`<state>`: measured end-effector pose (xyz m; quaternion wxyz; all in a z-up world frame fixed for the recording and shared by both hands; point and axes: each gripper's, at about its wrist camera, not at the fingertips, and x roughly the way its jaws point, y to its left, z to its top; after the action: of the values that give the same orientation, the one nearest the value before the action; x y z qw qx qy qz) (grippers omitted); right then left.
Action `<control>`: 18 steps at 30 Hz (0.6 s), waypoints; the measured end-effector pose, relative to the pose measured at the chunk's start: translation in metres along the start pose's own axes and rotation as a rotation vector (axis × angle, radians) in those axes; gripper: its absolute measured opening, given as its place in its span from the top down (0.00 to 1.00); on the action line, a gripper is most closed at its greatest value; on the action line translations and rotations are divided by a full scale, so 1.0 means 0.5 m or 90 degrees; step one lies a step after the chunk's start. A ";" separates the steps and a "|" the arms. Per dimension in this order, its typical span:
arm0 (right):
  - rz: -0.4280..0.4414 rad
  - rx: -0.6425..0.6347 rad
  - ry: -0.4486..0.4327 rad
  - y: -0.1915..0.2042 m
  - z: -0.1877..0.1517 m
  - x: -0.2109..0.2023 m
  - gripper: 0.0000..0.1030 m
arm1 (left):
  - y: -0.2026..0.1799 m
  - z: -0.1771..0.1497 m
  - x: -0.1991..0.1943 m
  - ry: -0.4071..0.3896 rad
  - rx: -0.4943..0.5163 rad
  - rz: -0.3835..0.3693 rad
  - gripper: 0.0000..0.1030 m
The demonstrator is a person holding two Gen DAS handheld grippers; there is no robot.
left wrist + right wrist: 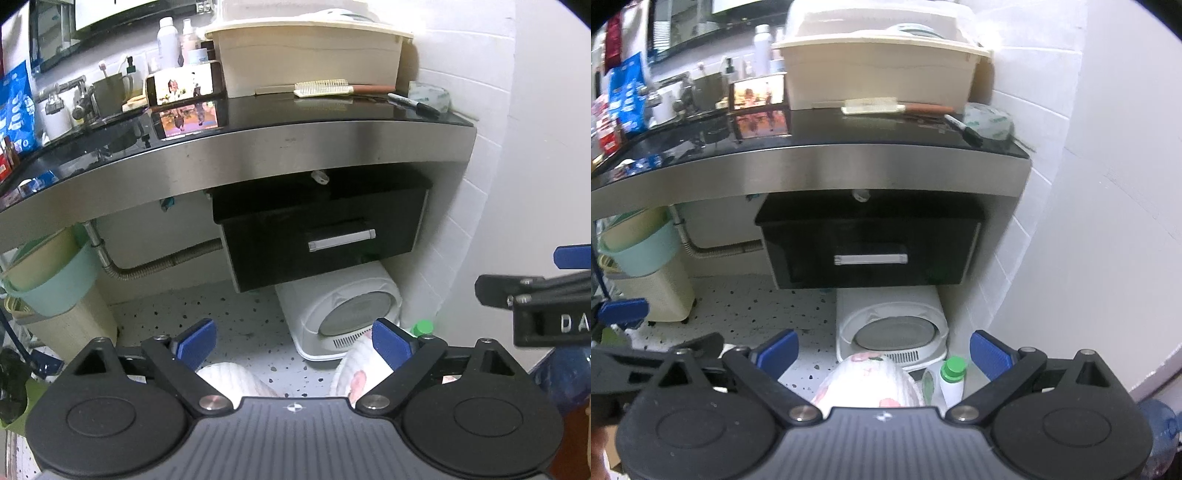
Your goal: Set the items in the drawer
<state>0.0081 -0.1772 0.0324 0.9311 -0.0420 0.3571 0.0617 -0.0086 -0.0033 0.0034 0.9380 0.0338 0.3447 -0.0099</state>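
right wrist view: the black drawer [868, 251] hangs shut under the counter [827, 166] at 12 o'clock of the right gripper [882, 356], its pale handle [870, 259] lying 9-to-3. both claws gape wide and empty; the left gripper [293, 341] sits farther left, so the right seems nearer. marker [964, 127] and brush [897, 108] wait on top; only "da" reads, on the right gripper's body.

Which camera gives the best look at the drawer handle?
The right wrist view: the drawer handle sits near center, facing the camera squarely. The left wrist view shows the handle too, but off to the right and slanted.
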 end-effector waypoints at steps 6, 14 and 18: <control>-0.013 0.020 -0.010 -0.019 -0.002 0.008 0.03 | -0.004 0.005 -0.001 0.009 0.008 0.005 0.10; -0.027 0.035 -0.025 -0.049 -0.010 0.056 0.03 | -0.003 -0.004 0.002 -0.006 0.014 0.049 0.06; 0.006 0.045 -0.047 -0.068 -0.011 0.072 0.03 | 0.008 -0.006 0.008 -0.007 -0.003 0.023 0.05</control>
<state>0.0359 -0.2084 0.0052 0.9442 -0.0048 0.3248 0.0552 -0.0076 0.0010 -0.0013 0.9401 0.0375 0.3387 0.0078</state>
